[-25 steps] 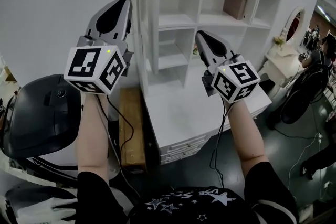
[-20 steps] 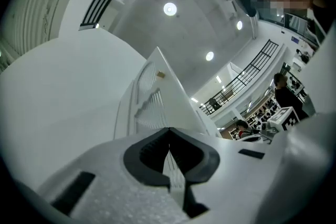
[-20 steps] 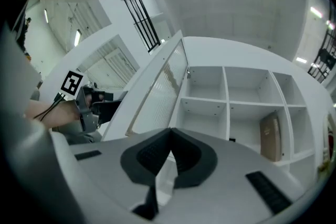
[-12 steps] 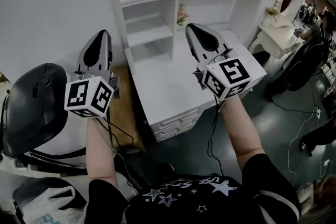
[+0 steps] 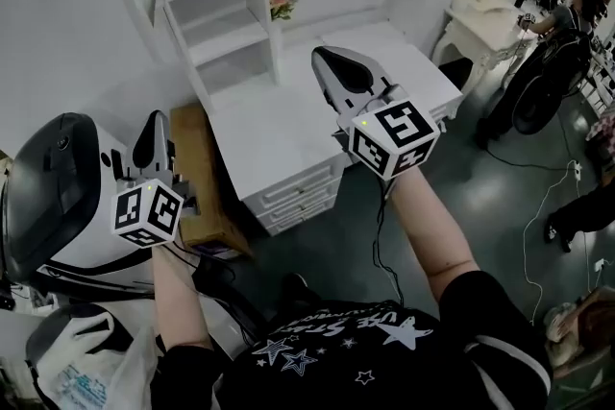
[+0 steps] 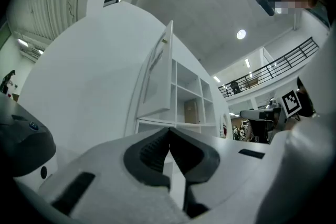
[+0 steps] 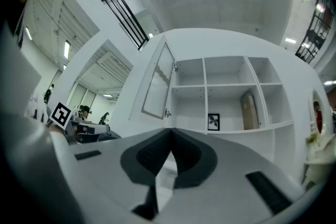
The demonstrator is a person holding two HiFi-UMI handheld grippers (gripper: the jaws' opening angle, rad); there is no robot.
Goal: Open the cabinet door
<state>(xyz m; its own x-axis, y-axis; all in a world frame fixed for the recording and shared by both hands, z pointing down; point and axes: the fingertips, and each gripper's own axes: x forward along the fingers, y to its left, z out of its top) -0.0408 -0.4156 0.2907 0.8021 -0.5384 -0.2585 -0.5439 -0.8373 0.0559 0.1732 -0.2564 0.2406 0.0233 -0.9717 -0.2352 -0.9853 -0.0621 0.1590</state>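
The white shelf cabinet (image 5: 223, 12) stands on a white desk, its tall door (image 6: 157, 77) swung open to the left. In the right gripper view the door (image 7: 157, 84) also stands open, with the bare shelves beside it. My left gripper (image 5: 152, 122) hangs low at the left, clear of the cabinet, jaws shut on nothing (image 6: 169, 130). Over the desk top, my right gripper (image 5: 323, 54) is also shut and empty (image 7: 170, 131), pointing at the shelves without touching them.
The desk (image 5: 252, 141) has drawers (image 5: 300, 199) at its front. A black and white machine housing (image 5: 53, 197) sits beside my left hand, a wooden crate (image 5: 198, 180) behind it. A framed picture (image 7: 213, 121), a brown book (image 7: 250, 110), flowers (image 5: 281, 0), a vanity (image 5: 480, 19) and a person (image 5: 562, 34) are at the right.
Both grippers have come down and back from the cabinet, the left one much lower and further left. Both stayed shut. The head view has tilted down toward the floor.
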